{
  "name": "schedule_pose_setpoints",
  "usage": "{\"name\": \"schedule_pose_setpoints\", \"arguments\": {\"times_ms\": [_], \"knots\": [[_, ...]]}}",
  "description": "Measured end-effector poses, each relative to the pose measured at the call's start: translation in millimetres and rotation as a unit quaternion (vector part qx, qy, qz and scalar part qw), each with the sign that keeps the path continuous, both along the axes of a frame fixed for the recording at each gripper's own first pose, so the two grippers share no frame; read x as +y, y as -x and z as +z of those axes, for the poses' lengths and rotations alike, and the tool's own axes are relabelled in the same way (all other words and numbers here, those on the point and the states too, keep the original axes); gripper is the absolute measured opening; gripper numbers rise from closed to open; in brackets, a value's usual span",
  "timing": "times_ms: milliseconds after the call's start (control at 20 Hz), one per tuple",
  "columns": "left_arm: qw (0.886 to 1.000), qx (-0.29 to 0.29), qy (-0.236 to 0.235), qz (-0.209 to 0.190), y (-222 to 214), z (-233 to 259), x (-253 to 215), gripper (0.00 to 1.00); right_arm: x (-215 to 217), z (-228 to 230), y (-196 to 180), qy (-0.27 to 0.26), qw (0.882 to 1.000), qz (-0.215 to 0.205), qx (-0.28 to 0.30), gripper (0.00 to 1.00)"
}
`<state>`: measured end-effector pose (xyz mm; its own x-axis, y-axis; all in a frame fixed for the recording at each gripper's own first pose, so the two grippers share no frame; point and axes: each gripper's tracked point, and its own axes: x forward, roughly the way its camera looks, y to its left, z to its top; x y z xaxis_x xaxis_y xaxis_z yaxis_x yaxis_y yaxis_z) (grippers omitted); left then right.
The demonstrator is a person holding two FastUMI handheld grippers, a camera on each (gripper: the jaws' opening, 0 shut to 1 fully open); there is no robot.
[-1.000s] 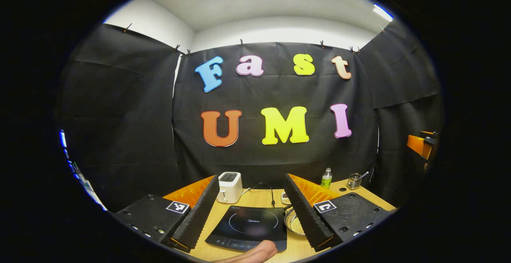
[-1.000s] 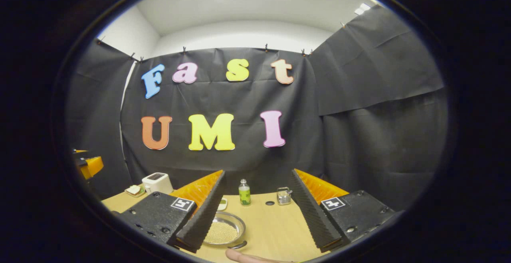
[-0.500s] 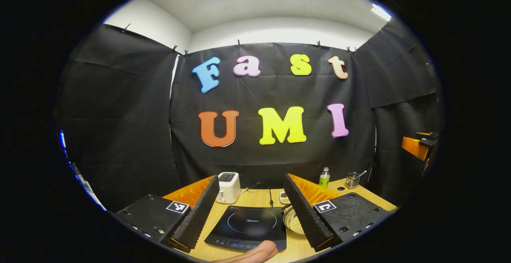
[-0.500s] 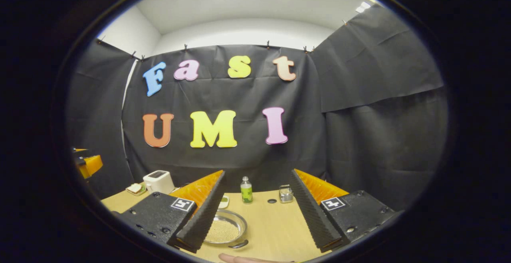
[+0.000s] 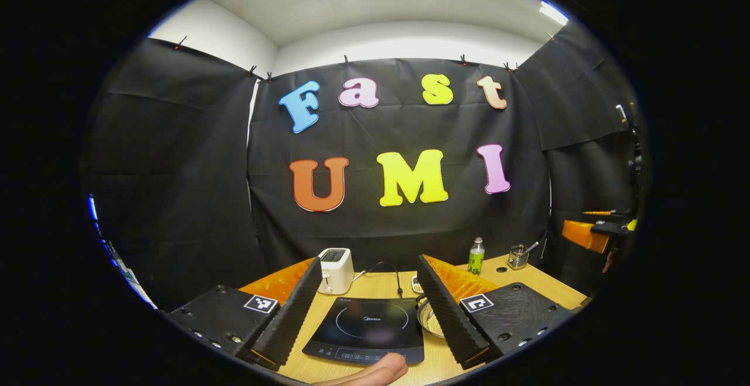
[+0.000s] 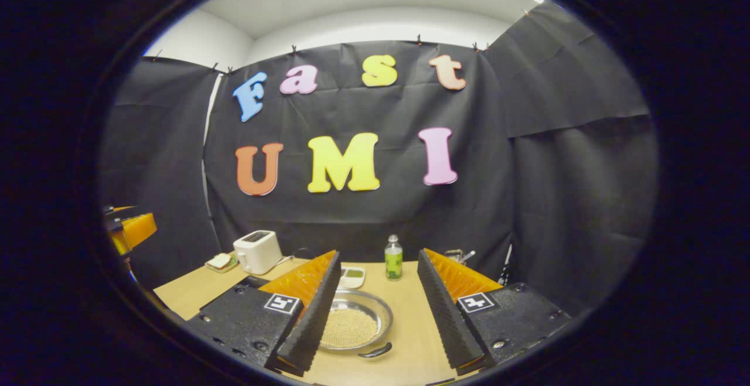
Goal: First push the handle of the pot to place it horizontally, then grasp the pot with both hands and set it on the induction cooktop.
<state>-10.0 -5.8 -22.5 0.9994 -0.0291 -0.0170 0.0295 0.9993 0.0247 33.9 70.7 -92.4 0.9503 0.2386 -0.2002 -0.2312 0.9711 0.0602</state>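
- Both tools stood with their fingers spread wide apart and nothing between them: my left tool (image 5: pixel 363 310) hung over the near edge of the worktop (image 5: pixel 375 286), and my right tool (image 6: pixel 375 310) hung over its right half.
- From the left gripper view, the induction cooktop (image 5: pixel 366 330) lay flat on the worktop, framed between the left tool's two fingers, its glass top bare.
- A fingertip (image 5: pixel 375 371) of the hand holding that tool showed at the bottom edge, just in front of the cooktop's control strip.
- I saw the pot (image 6: pixel 354 327) best in the right gripper view: a shallow metal pan with pale grains in it, resting on the worktop between the right tool's fingers, partly hidden by the left-hand finger.
- Its dark handle (image 6: pixel 375 351) lay at the near rim, pointing roughly toward me and a little to the right.
- In the left gripper view the pot (image 5: pixel 429 320) sat just to the right of the cooktop, mostly behind a finger.
- Farther back stood a white toaster (image 6: pixel 256 251), a green bottle (image 6: pixel 393 259), a small dish (image 6: pixel 353 277) and a metal holder (image 5: pixel 518 256) with utensils.
- Neither tool touched the pot.
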Motion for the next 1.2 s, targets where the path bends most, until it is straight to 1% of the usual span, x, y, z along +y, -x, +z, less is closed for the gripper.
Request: {"name": "schedule_pose_setpoints", "arguments": {"times_ms": [50, 100, 150, 200, 250, 300, 350, 400, 450, 500, 550, 700, 750, 800, 850, 900, 950, 1000, 1050, 1150, 1200], "knots": [[1.000, -0.001, -0.001, 0.000, 0.7, -0.1, 1.4, 0.97, 3.7, -11.0, -1.9, -0.003, 1.000, 0.013, 0.018, 0.75], [1.000, -0.001, -0.002, 0.002, 0.2, -0.8, 3.0, 0.97, 7.6, -21.3, -3.8, -0.003, 0.999, 0.022, 0.033, 0.78], [1.000, -0.003, -0.002, 0.003, 1.5, -0.5, 3.7, 0.97, 12.9, -30.2, -5.9, -0.002, 0.998, 0.031, 0.045, 0.68], [1.000, -0.006, -0.001, 0.003, 1.4, 0.4, 3.7, 0.97, 19.1, -37.7, -7.4, 0.000, 0.998, 0.043, 0.055, 0.64], [1.000, -0.008, 0.000, 0.002, 1.5, 0.6, 3.5, 0.97, 24.6, -47.0, -8.4, 0.003, 0.996, 0.053, 0.067, 0.53], [1.000, -0.008, 0.003, 0.003, 1.3, -0.2, 4.8, 0.97, 28.2, -58.9, -8.5, 0.006, 0.995, 0.061, 0.084, 0.46], [1.000, -0.008, 0.005, 0.003, 2.0, -0.7, 4.9, 0.97, 32.7, -72.2, -9.0, 0.008, 0.992, 0.068, 0.103, 0.29], [1.000, -0.009, 0.007, 0.001, 1.9, -0.8, 4.6, 0.97, 33.4, -84.4, -10.2, 0.012, 0.990, 0.068, 0.122, 0.19], [1.000, -0.008, 0.007, 0.001, 2.4, -1.6, 5.4, 0.97, 31.6, -95.3, -11.9, 0.013, 0.988, 0.064, 0.140, 0.02], [1.000, -0.008, 0.005, 0.002, 3.2, -1.6, 6.2, 0.97, 33.7, -109.4, -10.4, 0.011, 0.985, 0.067, 0.156, 0.00], [1.000, -0.009, 0.004, 0.002, 4.6, -2.2, 7.5, 0.97, 35.8, -119.8, -10.5, 0.015, 0.983, 0.068, 0.170, 0.04], [1.000, -0.008, 0.003, 0.000, 10.9, -6.1, 11.1, 0.98, 36.4, -148.0, -8.9, 0.035, 0.976, 0.066, 0.202, 0.04], [1.000, -0.007, 0.003, -0.001, 10.3, -5.8, 10.5, 0.97, 37.8, -158.1, -6.0, 0.035, 0.974, 0.067, 0.214, 0.01], [1.000, -0.006, 0.002, -0.002, 9.1, -7.1, 10.5, 0.97, 39.1, -166.9, -4.1, 0.035, 0.971, 0.070, 0.227, 0.04], [1.000, -0.006, 0.003, -0.002, 9.5, -7.1, 11.9, 0.97, 40.5, -176.0, -2.0, 0.037, 0.968, 0.073, 0.237, 0.04], [1.000, -0.006, 0.005, -0.001, 10.5, -6.3, 12.9, 0.97, 40.4, -183.8, -1.6, 0.041, 0.966, 0.074, 0.244, 0.01], [1.000, -0.007, 0.007, -0.002, 10.1, -6.9, 13.8, 0.97, 40.6, -192.4, 0.0, 0.045, 0.964, 0.075, 0.251, 0.01], [1.000, -0.007, 0.009, -0.004, 10.5, -6.8, 14.0, 0.97, 42.2, -201.4, 2.6, 0.048, 0.961, 0.078, 0.260, 0.04], [1.000, -0.008, 0.012, -0.005, 11.1, -6.9, 13.1, 0.97, 44.0, -211.0, 5.5, 0.050, 0.958, 0.081, 0.269, 0.01], [1.000, -0.009, 0.012, -0.007, 11.8, -7.8, 14.1, 0.97, 45.3, -226.8, 10.6, 0.058, 0.953, 0.086, 0.286, 0.01], [1.000, -0.009, 0.011, -0.007, 12.8, -7.5, 13.9, 0.97, 46.4, -234.3, 12.1, 0.063, 0.950, 0.088, 0.291, 0.04]]}}
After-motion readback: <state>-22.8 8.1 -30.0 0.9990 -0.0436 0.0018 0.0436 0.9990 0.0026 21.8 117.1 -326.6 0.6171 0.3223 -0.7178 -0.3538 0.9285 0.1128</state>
